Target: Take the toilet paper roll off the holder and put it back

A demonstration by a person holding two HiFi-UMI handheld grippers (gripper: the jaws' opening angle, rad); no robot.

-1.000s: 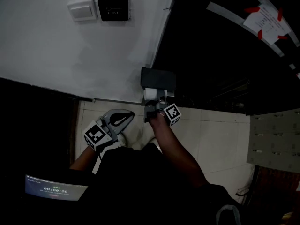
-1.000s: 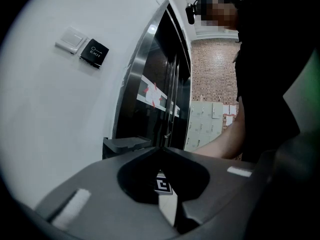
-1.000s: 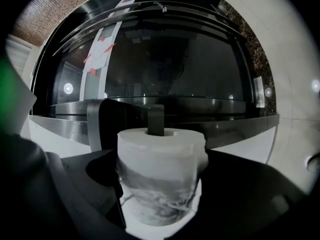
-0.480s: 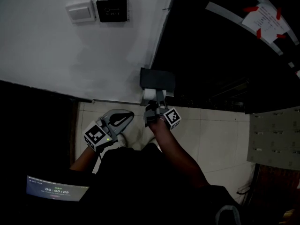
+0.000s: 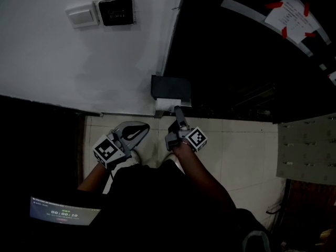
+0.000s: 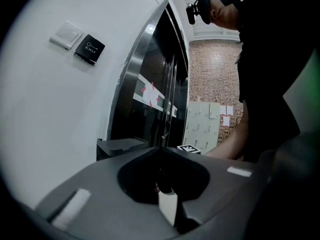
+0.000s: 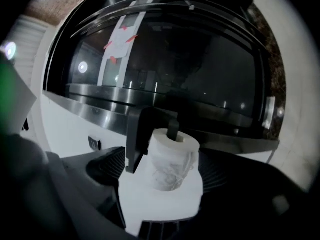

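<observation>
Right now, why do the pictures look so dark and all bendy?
Head view: dim, only the white wall is bright, the person nearly black. Right gripper view: the wide lens bows the steel bands, small lights glint in the dark glass, the toilet paper roll shows clearly. Left gripper view: edges curve, corners go black.

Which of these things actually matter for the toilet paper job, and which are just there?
For the job:
- toilet paper roll
- holder
- right gripper, jaws open either side of the roll

Just there:
- left gripper, shut and held aside
- light switch
- exit sign
- taped notice
- lockers
</observation>
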